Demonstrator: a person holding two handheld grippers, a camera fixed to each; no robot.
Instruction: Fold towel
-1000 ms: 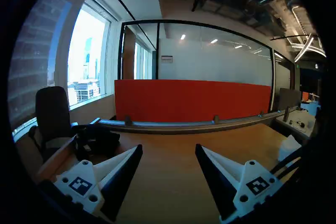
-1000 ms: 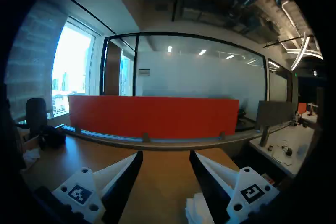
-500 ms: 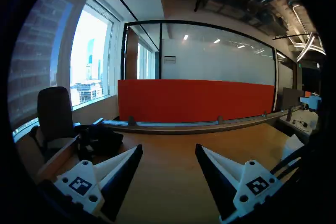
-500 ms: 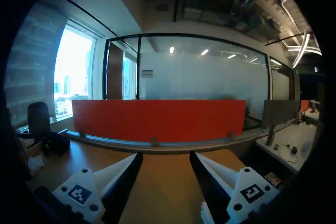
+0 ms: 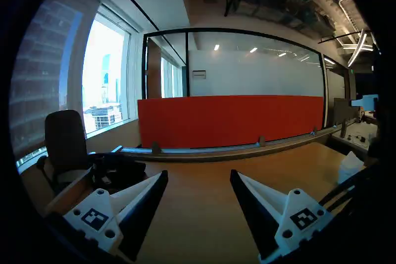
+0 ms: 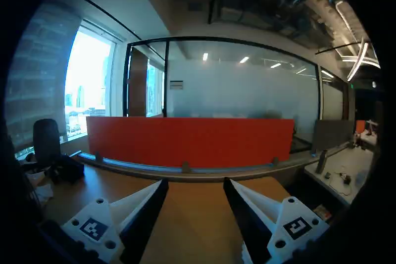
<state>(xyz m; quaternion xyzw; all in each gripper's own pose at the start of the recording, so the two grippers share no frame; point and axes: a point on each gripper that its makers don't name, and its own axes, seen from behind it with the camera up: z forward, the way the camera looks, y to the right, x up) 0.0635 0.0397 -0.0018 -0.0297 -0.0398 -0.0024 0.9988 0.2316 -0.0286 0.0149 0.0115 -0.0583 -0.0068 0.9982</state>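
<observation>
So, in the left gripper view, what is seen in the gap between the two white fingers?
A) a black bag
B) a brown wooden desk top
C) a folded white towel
B: the left gripper is open, and the brown wooden desk top shows in its gap.

left hand-held gripper (image 5: 198, 174) w/ white wedge plastic fingers (image 5: 123, 198), black inner pads (image 5: 146, 209), b/w square marker tags (image 5: 94, 218), screw holes (image 5: 100, 192), right hand-held gripper (image 6: 195, 181) identical

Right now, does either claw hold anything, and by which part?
Nothing is held: the left claw and the right claw are both open over the wooden desk.
</observation>
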